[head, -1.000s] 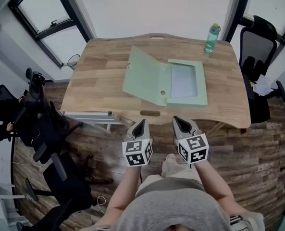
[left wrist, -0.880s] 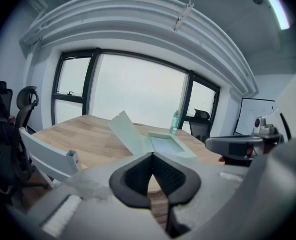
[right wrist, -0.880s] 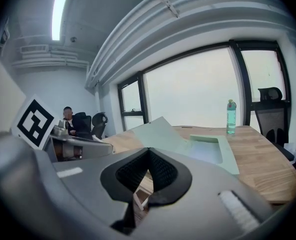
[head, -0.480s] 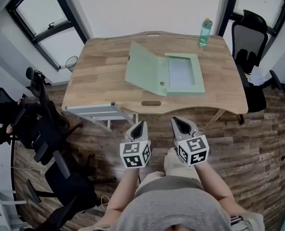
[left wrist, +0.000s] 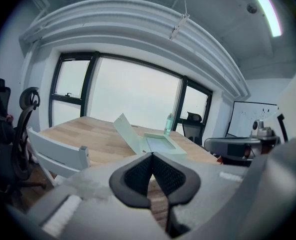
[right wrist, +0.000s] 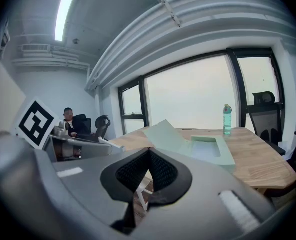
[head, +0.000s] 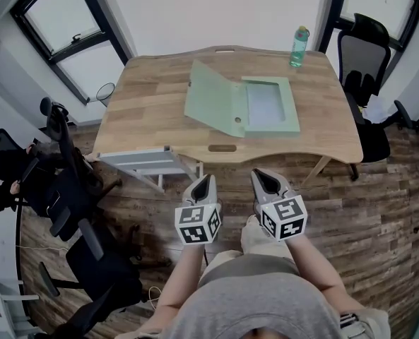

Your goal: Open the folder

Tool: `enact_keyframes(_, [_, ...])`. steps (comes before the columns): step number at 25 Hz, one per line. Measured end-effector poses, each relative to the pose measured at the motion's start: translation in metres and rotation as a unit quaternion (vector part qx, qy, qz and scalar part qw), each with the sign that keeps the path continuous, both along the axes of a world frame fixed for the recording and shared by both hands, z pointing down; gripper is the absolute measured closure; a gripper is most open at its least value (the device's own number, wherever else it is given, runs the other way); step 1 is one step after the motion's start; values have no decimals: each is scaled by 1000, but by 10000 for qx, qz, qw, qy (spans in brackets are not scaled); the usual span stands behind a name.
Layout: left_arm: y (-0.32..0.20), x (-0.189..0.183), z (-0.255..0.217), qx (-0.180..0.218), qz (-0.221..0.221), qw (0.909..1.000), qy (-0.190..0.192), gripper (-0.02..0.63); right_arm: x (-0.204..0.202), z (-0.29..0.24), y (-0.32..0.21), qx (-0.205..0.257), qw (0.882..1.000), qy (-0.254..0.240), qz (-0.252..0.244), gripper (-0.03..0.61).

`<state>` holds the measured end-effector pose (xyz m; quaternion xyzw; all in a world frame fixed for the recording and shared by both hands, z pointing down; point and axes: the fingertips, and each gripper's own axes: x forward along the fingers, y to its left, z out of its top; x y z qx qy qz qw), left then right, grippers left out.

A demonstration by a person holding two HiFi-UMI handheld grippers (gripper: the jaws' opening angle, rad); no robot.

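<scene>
— On the light wooden desk [head: 145, 111] ahead of you, the pale green box folder [head: 216, 101] is lying near the middle. Its cover is already standing tilted up on the left, and its shallow tray is facing the ceiling. You are holding both tools over the floor in front of your lap, well apart from it.

— And both are pinching nothing. The left gripper [left wrist: 151, 156] is showing its ribbed pads pressed together at the tips, and the right gripper [right wrist: 148, 151] is doing the same, with only room and desk beyond them.

— If you are going to lay that cover flat, I am guessing it is behaving like stiff, light card, swinging on its spine as one board rather than flopping. The whole thing is probably sliding easily on that smooth wood, too.

— So you are wanting the cover's free long edge, the one farthest from the spine, taken thin between the pads. The other tool could be pressing on the tray's rim. You are also minding the green-tinted water bottle [head: 299, 46] standing at the far right corner.
</scene>
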<state>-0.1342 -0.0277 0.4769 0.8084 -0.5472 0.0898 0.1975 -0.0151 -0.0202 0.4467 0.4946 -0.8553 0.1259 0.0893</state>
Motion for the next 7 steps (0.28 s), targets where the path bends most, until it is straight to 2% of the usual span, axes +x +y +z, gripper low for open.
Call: enact_keyframes(7, [1,4,-4,49,21,10000,40,609,2,-6,1,82,10000,9,-2,581])
